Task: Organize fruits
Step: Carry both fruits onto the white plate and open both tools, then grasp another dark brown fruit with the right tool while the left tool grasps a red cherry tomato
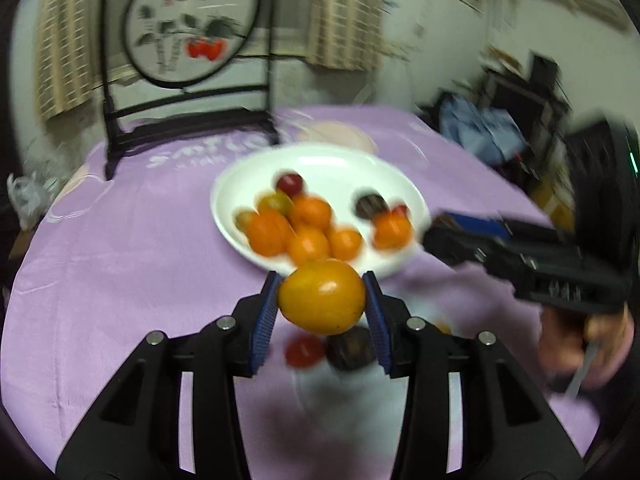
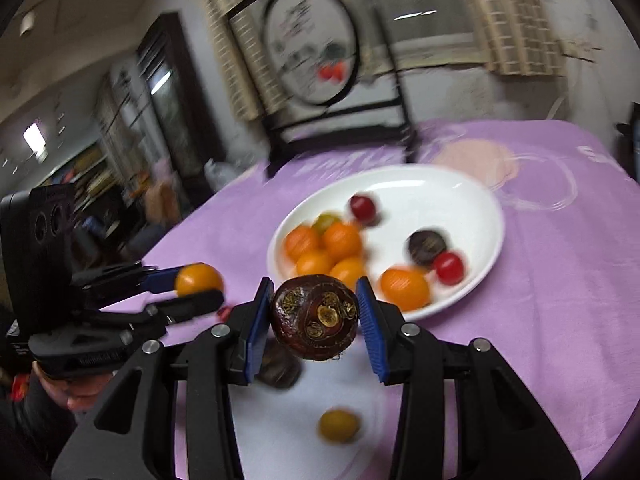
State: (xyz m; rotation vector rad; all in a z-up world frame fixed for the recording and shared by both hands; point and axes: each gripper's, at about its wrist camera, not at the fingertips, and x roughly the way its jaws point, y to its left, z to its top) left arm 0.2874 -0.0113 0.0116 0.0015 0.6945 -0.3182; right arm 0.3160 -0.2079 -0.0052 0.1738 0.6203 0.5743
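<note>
My left gripper (image 1: 322,298) is shut on an orange fruit (image 1: 322,296), held above the purple cloth just short of the far white plate (image 1: 340,162). That plate holds several orange fruits (image 1: 310,212), red ones and a dark brown one (image 1: 371,205). My right gripper (image 2: 316,318) is shut on a dark brown round fruit (image 2: 315,318) over the near white plate (image 2: 280,432). On this near plate lie a yellow fruit (image 2: 339,426) and another dark fruit (image 2: 280,368). The left gripper with its orange fruit (image 2: 199,279) shows at the left of the right wrist view.
A black-framed round painted screen (image 1: 192,20) stands at the table's far side. The table's edge curves round on both sides under the purple cloth (image 1: 120,260). A hand (image 1: 584,336) holds the right gripper (image 1: 430,238) at the right of the left wrist view. Cluttered furniture lies beyond.
</note>
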